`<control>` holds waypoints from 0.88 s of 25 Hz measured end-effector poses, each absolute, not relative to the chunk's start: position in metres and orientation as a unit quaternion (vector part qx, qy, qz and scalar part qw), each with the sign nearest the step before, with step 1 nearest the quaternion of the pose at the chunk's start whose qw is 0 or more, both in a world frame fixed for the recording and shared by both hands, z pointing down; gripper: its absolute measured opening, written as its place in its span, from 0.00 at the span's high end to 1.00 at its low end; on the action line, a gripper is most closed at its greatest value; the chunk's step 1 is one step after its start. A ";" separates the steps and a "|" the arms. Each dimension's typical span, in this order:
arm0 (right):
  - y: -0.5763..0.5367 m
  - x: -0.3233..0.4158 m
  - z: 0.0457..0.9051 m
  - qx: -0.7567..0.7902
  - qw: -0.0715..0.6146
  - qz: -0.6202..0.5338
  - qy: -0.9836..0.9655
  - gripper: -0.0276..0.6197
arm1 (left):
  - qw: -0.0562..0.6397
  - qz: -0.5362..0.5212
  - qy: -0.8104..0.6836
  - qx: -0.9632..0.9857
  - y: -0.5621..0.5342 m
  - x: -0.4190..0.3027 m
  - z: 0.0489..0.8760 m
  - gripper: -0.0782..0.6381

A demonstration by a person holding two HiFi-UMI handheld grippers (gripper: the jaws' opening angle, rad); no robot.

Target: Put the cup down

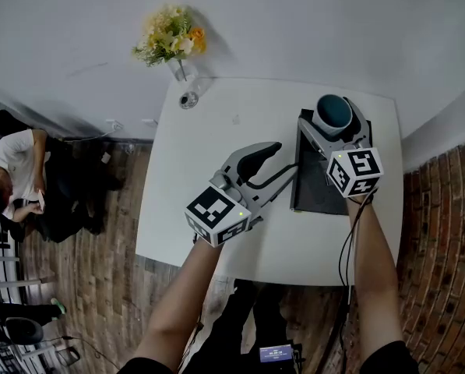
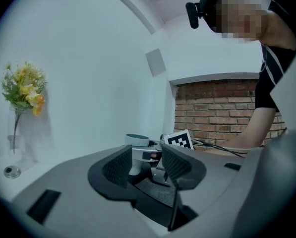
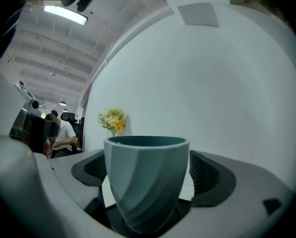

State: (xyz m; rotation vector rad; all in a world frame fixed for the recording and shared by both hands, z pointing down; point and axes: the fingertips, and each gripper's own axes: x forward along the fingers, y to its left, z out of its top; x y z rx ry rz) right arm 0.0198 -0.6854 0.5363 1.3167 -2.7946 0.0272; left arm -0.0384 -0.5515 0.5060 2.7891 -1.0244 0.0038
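Two grippers are in use, one per hand. The right gripper (image 1: 335,127) has its jaws spread wide on either side of the one cup (image 3: 147,180). A sliver of white table shows between the cup wall and the right pad, so the pads are not pressing on it. The cup is grey-teal with twisted facets and a darker inside. It stands upright at the far end of the single dark mat (image 1: 314,197), on the right part of the table (image 1: 216,146).

The left gripper (image 2: 148,166) also has its jaws apart and holds nothing. Through the gap its own view shows only the cup and the right gripper, further off. It hovers over the middle of the table, just left of the mat.

Each gripper carries one marker cube, two in all. Both grippers point level. Two bare forearms come up from the bottom edge of the head view. The right one runs nearly straight up to its gripper, with a cable beside it, and the left one slants up and to the right.

One vase of yellow flowers (image 1: 172,41) stands at the table's far left corner. One person (image 1: 14,178) sits well off to the left.
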 end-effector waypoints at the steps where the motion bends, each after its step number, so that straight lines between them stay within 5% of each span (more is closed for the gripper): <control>1: -0.683 0.024 0.534 0.430 0.023 0.012 -0.902 0.20 | 0.084 0.001 -0.345 0.935 -0.550 -0.039 0.505 0.63; 22: -0.557 0.081 0.496 0.450 0.011 0.092 -0.888 0.26 | 0.079 0.014 -0.340 0.937 -0.482 -0.025 0.467 0.63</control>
